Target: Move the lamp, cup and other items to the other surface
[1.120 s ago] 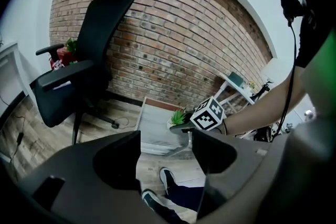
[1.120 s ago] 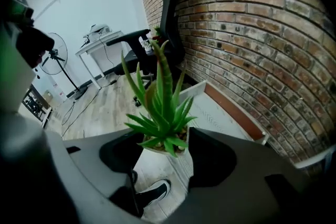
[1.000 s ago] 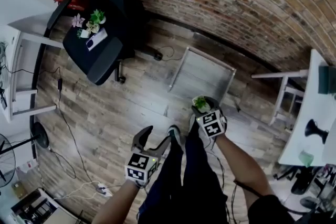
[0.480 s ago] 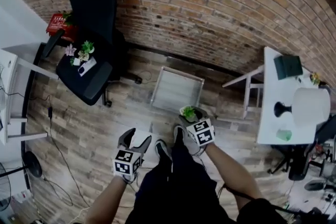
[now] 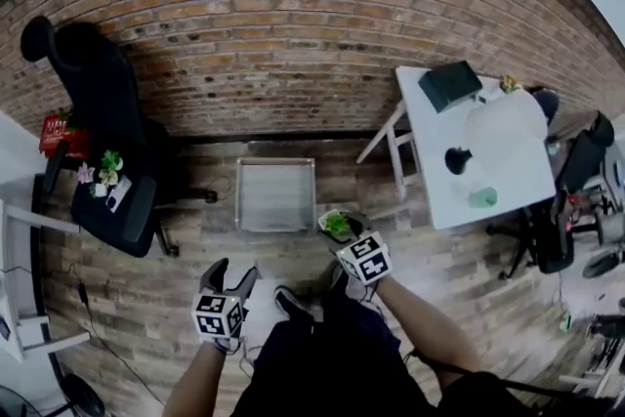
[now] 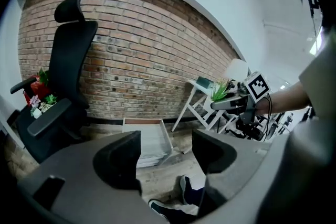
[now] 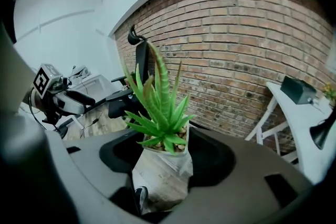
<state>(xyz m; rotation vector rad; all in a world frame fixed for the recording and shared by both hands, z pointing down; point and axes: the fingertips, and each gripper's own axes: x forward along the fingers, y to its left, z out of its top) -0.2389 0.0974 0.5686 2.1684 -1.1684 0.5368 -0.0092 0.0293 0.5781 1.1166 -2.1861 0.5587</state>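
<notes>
Brick wall (image 5: pixel 293 34) and plank floor (image 5: pixel 186 239) frame the scene. Since a second ago the head view has swung right, so the white table (image 5: pixel 518 186) now shows whole at the upper right and the office chair (image 5: pixel 107 205) sits at the left edge. The right gripper (image 7: pixel 165 157) is still clamped on the potted plant (image 7: pixel 160 107), which stands upright between its jaws. The left gripper (image 6: pixel 165 152) stays empty, jaws wide apart, held lower and to the left of the other. Well apart from the plant, up and to the right, the table carries the lamp (image 5: pixel 500 134), a green cup (image 5: pixel 483 198) near its base and a dark box (image 5: pixel 451 83) at the far corner. A grey tray (image 5: pixel 276 195) lies on the floor between the grippers and the wall.
</notes>
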